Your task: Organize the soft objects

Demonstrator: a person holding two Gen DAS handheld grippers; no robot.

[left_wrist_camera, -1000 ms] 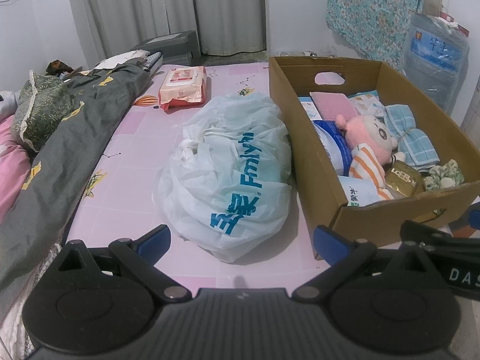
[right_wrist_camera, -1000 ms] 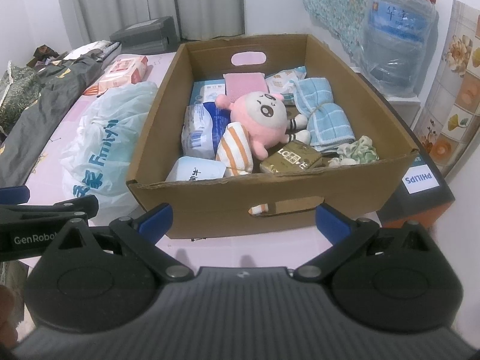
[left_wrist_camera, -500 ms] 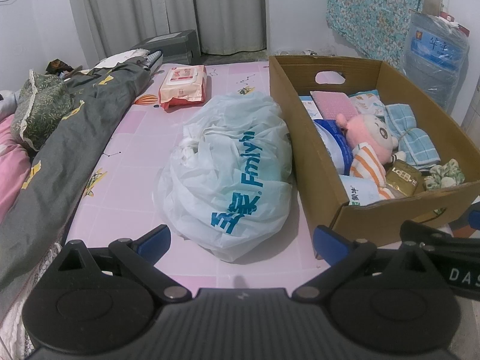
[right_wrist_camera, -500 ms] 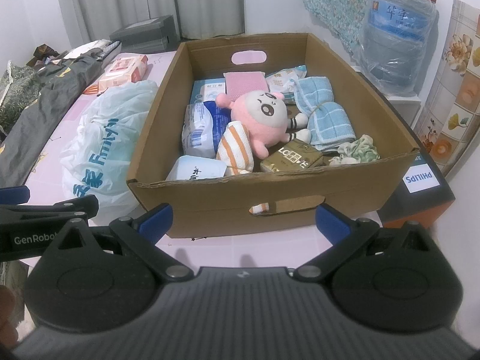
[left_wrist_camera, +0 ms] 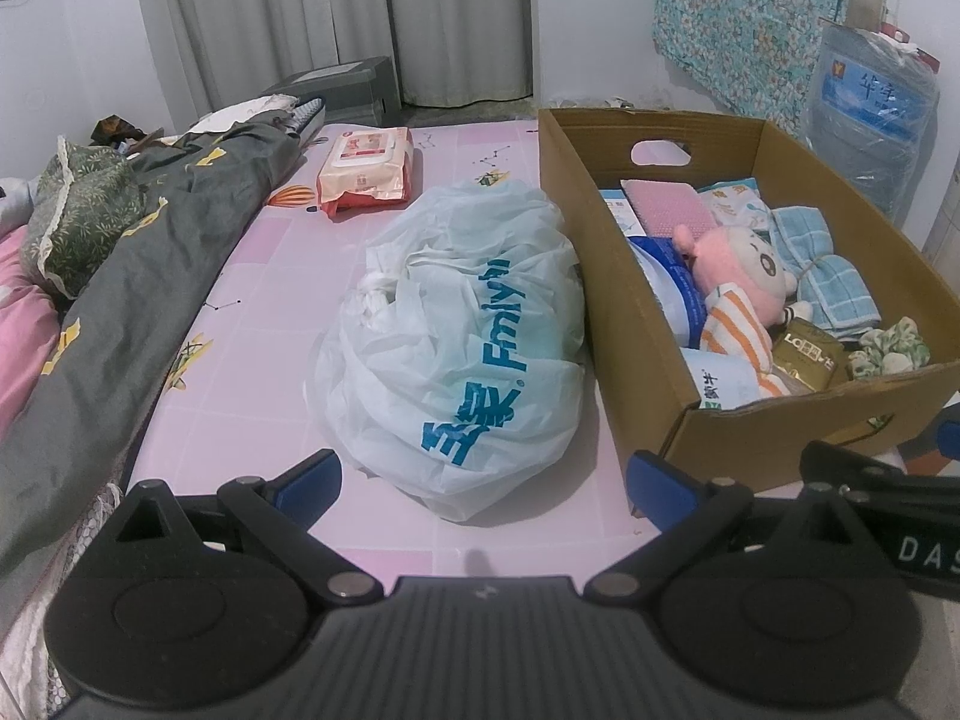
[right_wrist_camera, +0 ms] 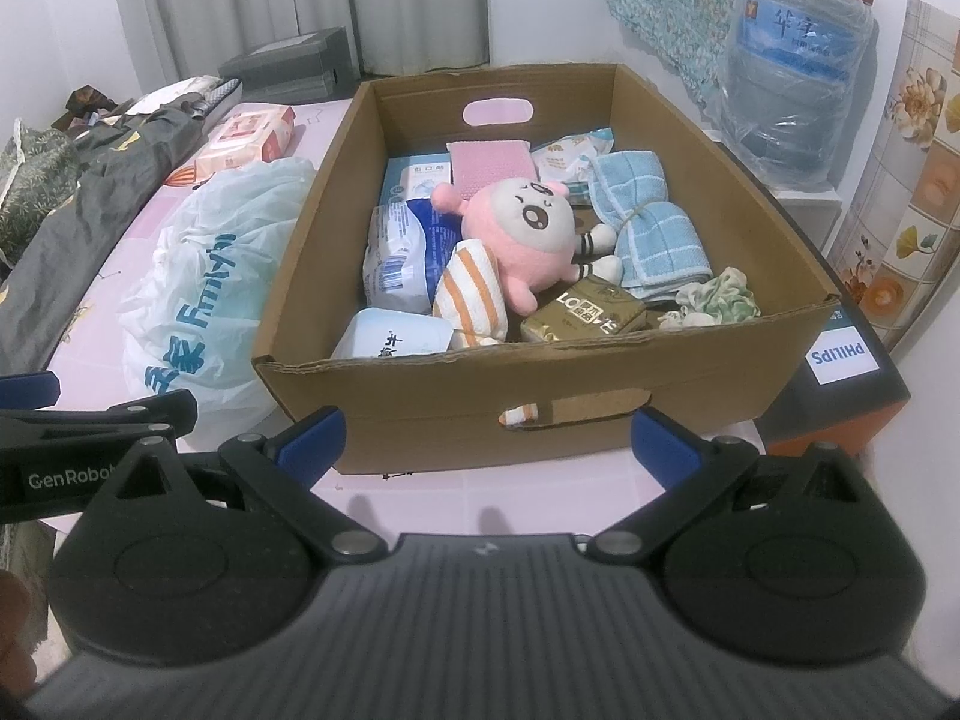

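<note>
Cardboard box (right_wrist_camera: 420, 414) sat on the pink patterned bed surface (left_wrist_camera: 252, 276), open at the top and packed with soft things. A pink plush toy (right_wrist_camera: 528, 234) lay near the middle, with a striped orange-and-white cloth (right_wrist_camera: 471, 294) against its left side and a blue checked towel (right_wrist_camera: 651, 228) tied with string to its right. Behind the toy was a pink sponge-like pad (right_wrist_camera: 489, 165); in front of it a gold packet (right_wrist_camera: 582, 315), and beside that a green-and-white scrunchie (right_wrist_camera: 717, 297) by the right wall. White and blue tissue packs (right_wrist_camera: 405, 258) filled the left side of the box.

Just left of the box, touching its wall, lay a knotted white plastic bag (left_wrist_camera: 462, 330) with blue lettering. A pack of wet wipes (left_wrist_camera: 366, 168) rested further back, well apart from the bag, and a grey quilt (left_wrist_camera: 150, 252) ran along the left edge.

Left gripper (left_wrist_camera: 480, 483) hovered before the bag, fingers spread wide and holding nothing. Right gripper (right_wrist_camera: 486, 441) hung in front of the box's near wall, equally wide and empty
</note>
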